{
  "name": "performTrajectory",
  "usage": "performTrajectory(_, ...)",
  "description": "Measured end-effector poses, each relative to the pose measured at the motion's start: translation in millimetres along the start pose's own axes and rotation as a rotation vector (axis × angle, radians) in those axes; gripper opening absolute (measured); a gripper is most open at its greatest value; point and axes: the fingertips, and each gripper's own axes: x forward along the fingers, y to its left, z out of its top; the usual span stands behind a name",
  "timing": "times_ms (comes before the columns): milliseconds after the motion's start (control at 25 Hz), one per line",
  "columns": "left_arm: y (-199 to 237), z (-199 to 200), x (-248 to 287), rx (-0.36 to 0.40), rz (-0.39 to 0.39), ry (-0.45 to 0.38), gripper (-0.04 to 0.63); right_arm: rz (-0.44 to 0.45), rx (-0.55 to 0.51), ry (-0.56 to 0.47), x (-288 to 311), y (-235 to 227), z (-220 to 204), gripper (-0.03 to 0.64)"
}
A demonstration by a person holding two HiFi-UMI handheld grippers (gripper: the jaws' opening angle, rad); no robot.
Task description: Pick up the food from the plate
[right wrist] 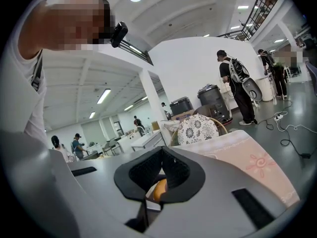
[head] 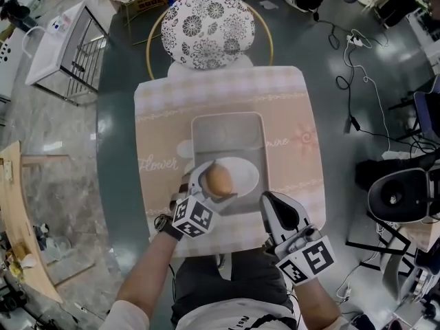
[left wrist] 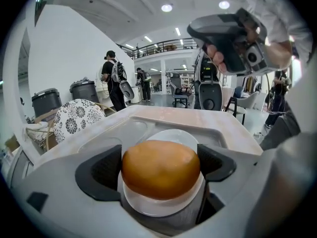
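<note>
A round golden-brown bun (head: 218,180) lies on a white plate (head: 245,175) in a grey tray (head: 227,126). My left gripper (head: 214,183) reaches over the plate's near left side with its jaws spread wide on either side of the bun. In the left gripper view the bun (left wrist: 161,168) fills the gap between the dark pads (left wrist: 105,171), close to both, and rests on the plate (left wrist: 173,135). My right gripper (head: 269,201) hovers by the tray's near right corner, shut and empty. In the right gripper view a sliver of the bun (right wrist: 159,190) shows below the closed jaws.
The tray sits on a small table with a pink patterned cloth (head: 292,115). A floral chair (head: 206,19) stands at the far side. A white wire rack (head: 62,43) is far left; cables (head: 354,81) and equipment are on the floor at right. People stand in the background.
</note>
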Motion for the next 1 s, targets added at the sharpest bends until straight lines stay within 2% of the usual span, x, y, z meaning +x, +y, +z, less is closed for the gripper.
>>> performTrajectory(400,-7.1,66.8,-53.7,-0.046,0.014,-0.073,0.457,-0.004,-0.005,-0.020,-13.6,15.6,38.0,0.012)
performTrajectory(1000,-23.5,171.7,-137.0,-0.046,0.083,-0.153,0.457,0.025,-0.068,-0.097,-44.7,66.1,120.4,0.012)
